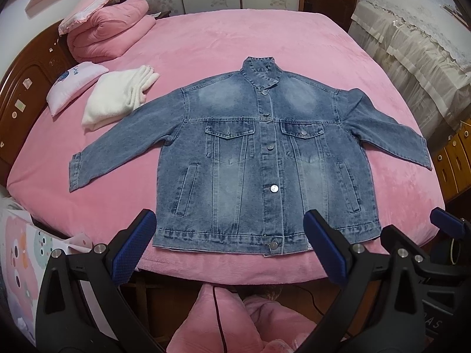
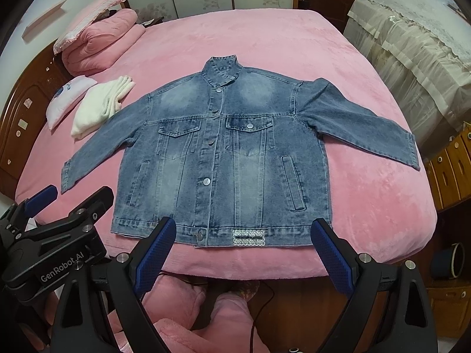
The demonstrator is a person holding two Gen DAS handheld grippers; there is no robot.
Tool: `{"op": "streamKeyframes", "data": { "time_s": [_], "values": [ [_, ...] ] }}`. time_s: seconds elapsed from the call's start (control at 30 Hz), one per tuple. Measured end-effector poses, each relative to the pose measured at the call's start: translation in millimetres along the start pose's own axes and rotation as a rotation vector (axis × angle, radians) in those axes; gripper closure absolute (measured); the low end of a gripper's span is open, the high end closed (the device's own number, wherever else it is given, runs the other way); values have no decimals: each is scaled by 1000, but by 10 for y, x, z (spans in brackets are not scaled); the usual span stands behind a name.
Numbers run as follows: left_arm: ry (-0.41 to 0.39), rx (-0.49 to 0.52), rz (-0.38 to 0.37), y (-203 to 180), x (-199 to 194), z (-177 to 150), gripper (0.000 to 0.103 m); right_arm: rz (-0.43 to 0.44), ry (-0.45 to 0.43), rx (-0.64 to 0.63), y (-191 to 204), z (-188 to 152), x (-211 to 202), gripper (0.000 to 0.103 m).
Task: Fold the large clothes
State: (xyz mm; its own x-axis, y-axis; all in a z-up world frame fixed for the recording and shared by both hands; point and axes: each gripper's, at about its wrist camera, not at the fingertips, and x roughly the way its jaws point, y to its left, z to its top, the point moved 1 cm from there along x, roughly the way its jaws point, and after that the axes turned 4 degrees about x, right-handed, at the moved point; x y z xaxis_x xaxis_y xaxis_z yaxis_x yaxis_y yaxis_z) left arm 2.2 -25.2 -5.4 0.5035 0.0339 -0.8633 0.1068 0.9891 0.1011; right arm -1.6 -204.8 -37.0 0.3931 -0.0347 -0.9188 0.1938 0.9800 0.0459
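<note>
A blue denim jacket (image 1: 256, 158) lies flat and buttoned, front up, on the pink bed (image 1: 206, 44), collar at the far side, both sleeves spread outward. It also shows in the right wrist view (image 2: 223, 158). My left gripper (image 1: 229, 229) is open and empty, held above the bed's near edge in front of the jacket's hem. My right gripper (image 2: 244, 235) is open and empty, also at the near edge over the hem. Each gripper shows in the other's view: the right one (image 1: 441, 220) at the right edge, the left one (image 2: 67, 197) at the left.
A folded white garment (image 1: 117, 97), a small pillow (image 1: 73, 85) and a rolled pink quilt (image 1: 109, 32) lie at the bed's far left by the wooden headboard (image 1: 26, 88). A lace-covered cabinet (image 1: 418, 47) stands right. Pink slippers (image 1: 235, 323) and a cable lie on the floor below.
</note>
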Motion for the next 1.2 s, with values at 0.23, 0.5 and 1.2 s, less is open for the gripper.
{"op": "streamKeyframes", "data": {
  "time_s": [0.23,0.5,1.2],
  "values": [
    [2,13,-4,-6,-11,-17,4,-8,4,10,-19,1,-35,9],
    [14,8,-14,0,8,-45,4,-12,5,11,-40,5,-33,9],
    [123,-126,-100,522,549,-69,4,-29,8,-169,600,188,146,9]
  ]
}}
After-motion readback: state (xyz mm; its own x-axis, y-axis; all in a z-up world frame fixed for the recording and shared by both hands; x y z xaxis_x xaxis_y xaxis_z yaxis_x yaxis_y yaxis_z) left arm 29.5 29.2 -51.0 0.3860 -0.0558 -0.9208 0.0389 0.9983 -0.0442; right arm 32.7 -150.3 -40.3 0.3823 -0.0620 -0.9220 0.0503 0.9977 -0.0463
